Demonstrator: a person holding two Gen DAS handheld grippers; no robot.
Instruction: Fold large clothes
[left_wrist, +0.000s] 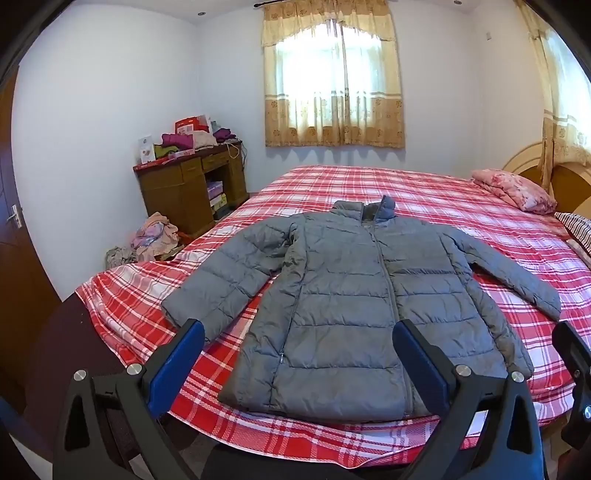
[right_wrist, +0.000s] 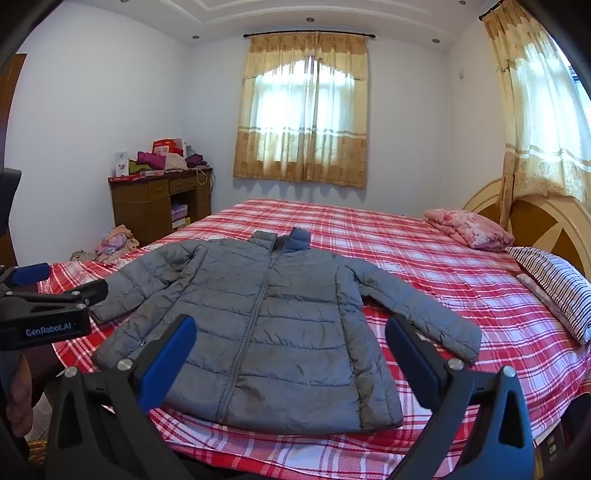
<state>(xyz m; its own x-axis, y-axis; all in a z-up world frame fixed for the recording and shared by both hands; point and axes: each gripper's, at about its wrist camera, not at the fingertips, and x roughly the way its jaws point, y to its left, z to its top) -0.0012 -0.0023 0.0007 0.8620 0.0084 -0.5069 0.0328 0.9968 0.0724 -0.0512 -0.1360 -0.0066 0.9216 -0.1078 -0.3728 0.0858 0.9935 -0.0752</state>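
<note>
Grey quilted nylon fills the left wrist view: the puffer jacket (left_wrist: 343, 306) lies face up and zipped on the red plaid bedspread (left_wrist: 461, 206), collar toward the far window (left_wrist: 332, 81), hem at the near edge of the bed. Both sleeves angle out and down from the shoulders. The left gripper (left_wrist: 299, 354) hangs over the hem, jaws spread wide with nothing between them, blue pads facing each other above the fabric and not touching it. A wooden desk (left_wrist: 192, 184) piled with clothes stands beyond the bed's left side.

Over to the right wrist view, and it is the same jacket (right_wrist: 266, 325) seen from a little further right, its right-hand sleeve cuff lying just beyond the right gripper (right_wrist: 291, 350). Those jaws are parted too, holding nothing. The left tool shows at the frame's left edge, near the other sleeve. A pink floral pillow (right_wrist: 469, 229) and a striped pillow (right_wrist: 557, 291) sit by the headboard, well apart from the jacket.

No fold made yet, by the look of it. The risk from here is the slick, puffy shell: a shallow pinch on a sleeve could slide off mid-lift, and trapped air may spring any fold back open. With the hem at the bed's edge, a careless tug could drag the jacket off the mattress.
</note>
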